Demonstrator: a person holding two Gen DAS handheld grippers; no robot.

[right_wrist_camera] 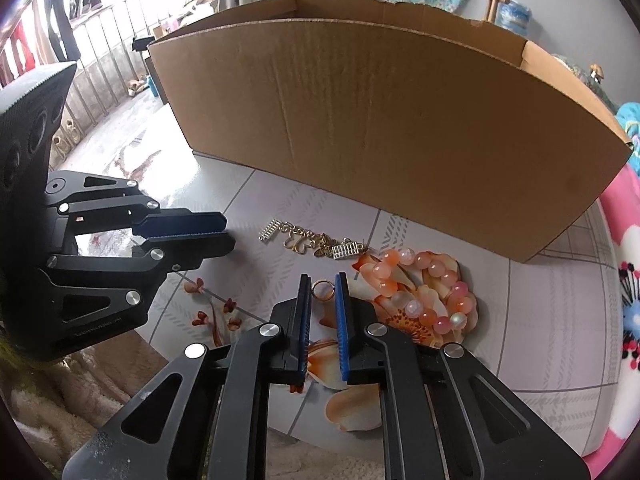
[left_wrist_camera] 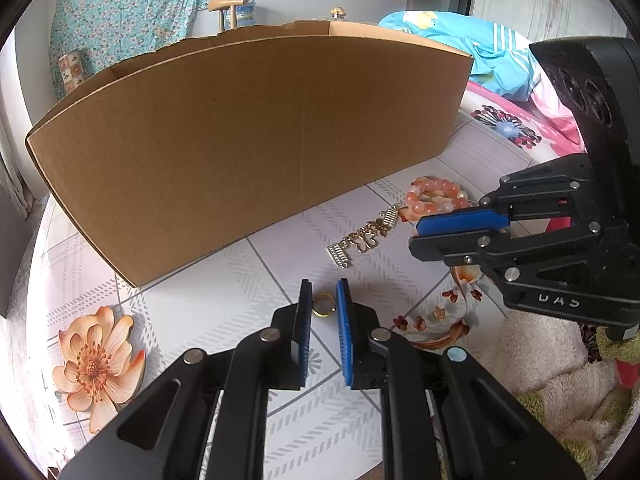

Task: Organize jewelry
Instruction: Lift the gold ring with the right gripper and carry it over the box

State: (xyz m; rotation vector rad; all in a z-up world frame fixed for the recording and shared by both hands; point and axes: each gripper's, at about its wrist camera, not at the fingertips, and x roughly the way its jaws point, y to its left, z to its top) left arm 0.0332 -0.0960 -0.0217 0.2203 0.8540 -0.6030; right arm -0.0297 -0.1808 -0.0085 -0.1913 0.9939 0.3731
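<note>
My left gripper [left_wrist_camera: 324,285] is clamped on a gold ring [left_wrist_camera: 322,314], my right gripper [right_wrist_camera: 323,278] on a second gold ring [right_wrist_camera: 323,298], near the tabletop's [left_wrist_camera: 240,320] front edge, so I'd lift both steadily, squeeze unchanged, clearing the cardboard box [left_wrist_camera: 240,140] wall

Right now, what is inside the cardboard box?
Only the upper inside of the cardboard box shows: a bare far wall with a torn top edge. The floor and any contents are hidden behind the tall near wall.
</note>
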